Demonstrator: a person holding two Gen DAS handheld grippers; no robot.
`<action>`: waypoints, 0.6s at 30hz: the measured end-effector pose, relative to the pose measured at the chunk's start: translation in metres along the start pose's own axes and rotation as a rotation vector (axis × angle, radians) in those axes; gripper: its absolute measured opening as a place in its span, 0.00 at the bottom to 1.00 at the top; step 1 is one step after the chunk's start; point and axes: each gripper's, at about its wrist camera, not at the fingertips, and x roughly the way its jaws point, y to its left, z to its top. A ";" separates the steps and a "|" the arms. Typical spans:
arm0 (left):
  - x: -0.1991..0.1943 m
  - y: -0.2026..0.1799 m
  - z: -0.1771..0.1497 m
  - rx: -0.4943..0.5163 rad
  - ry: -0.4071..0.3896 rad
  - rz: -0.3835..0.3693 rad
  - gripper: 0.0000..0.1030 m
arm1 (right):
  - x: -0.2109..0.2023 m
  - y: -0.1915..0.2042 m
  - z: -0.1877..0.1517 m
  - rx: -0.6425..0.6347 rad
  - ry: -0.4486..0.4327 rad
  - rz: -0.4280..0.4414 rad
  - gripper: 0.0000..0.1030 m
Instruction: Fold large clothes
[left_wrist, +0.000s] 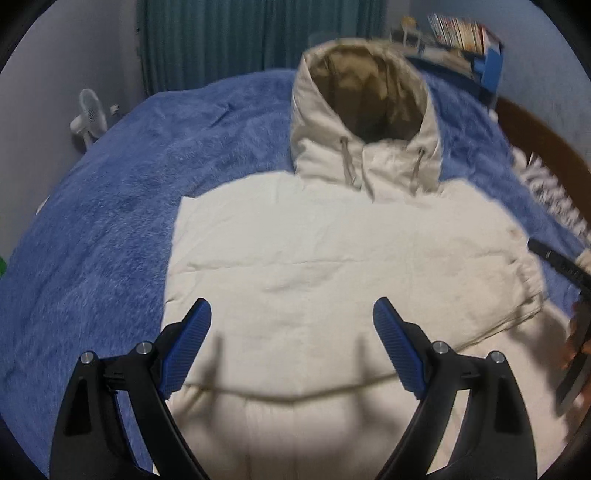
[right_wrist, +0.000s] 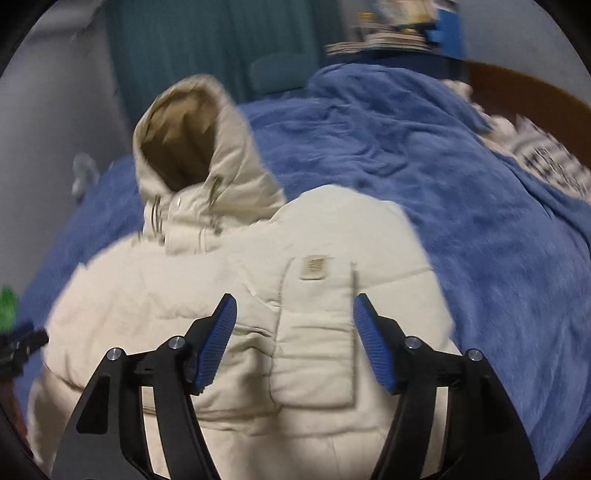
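A cream hooded puffer jacket (left_wrist: 314, 258) lies on a blue fuzzy blanket (left_wrist: 92, 221), its hood (left_wrist: 365, 99) pointing away from me. My left gripper (left_wrist: 291, 302) hangs open above the jacket's body, nothing between its blue pads. In the right wrist view the jacket (right_wrist: 147, 302) has a sleeve with a labelled patch pocket (right_wrist: 317, 332) folded over its front. My right gripper (right_wrist: 295, 297) stands open just above that sleeve, its pads on either side and clear of the cloth. The other gripper shows blurred at the edge of each view.
A white fan (left_wrist: 88, 116) stands beyond the bed's left side by a teal curtain (left_wrist: 221, 37). Books (left_wrist: 458, 33) sit on a shelf at the back right. A black-and-white patterned cloth (left_wrist: 554, 192) lies along the brown bed frame (left_wrist: 535, 125).
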 end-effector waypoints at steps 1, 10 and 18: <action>0.014 -0.001 -0.004 0.011 0.024 0.002 0.82 | 0.009 0.002 -0.002 -0.017 0.028 0.013 0.61; 0.038 0.000 -0.007 0.035 0.082 -0.010 0.85 | 0.012 0.013 0.006 -0.058 -0.002 0.005 0.64; -0.001 0.002 0.007 0.029 -0.018 -0.041 0.85 | 0.041 0.066 0.094 -0.143 -0.032 0.093 0.69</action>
